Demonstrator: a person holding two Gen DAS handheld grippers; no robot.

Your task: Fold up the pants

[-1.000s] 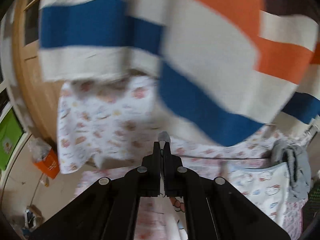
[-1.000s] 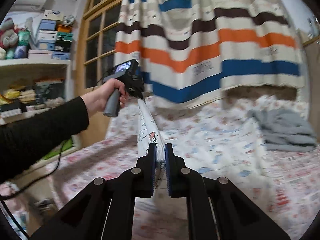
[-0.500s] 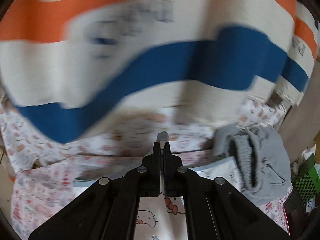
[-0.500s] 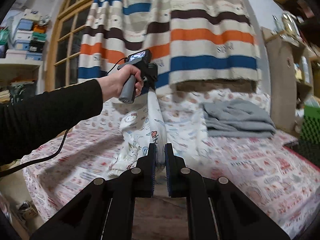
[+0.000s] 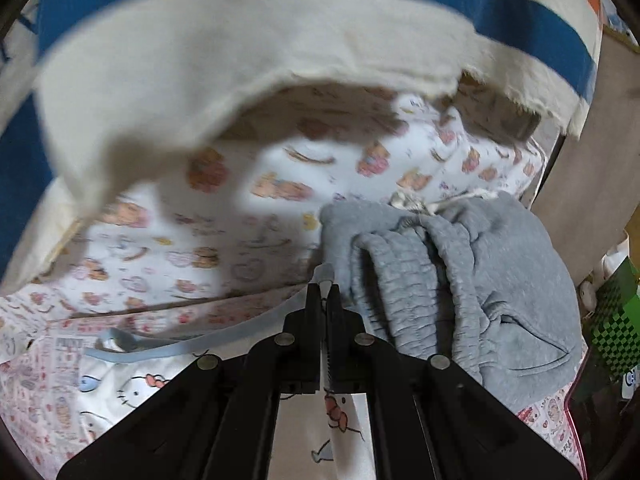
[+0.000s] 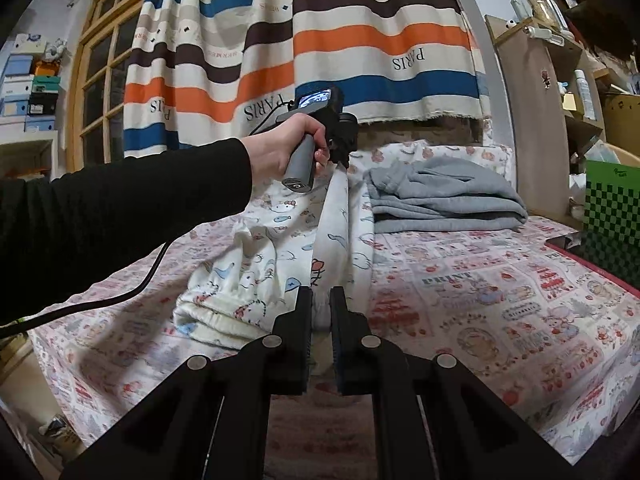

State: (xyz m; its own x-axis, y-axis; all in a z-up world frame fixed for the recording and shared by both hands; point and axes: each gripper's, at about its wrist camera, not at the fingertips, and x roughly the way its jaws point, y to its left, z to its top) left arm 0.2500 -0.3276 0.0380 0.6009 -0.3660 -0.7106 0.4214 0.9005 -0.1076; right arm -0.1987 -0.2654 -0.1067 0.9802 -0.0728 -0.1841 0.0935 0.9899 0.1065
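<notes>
With the left gripper and right gripper each pinching an end of the white cartoon-print pants stretched over the bed, keep both pinches tight and lower them flat, left of the gray folded clothes.

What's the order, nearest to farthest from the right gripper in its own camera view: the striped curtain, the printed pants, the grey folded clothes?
1. Printed pants, clamped in the right gripper.
2. Grey folded clothes, farther back, to the right.
3. Striped curtain, hanging behind the bed.
</notes>
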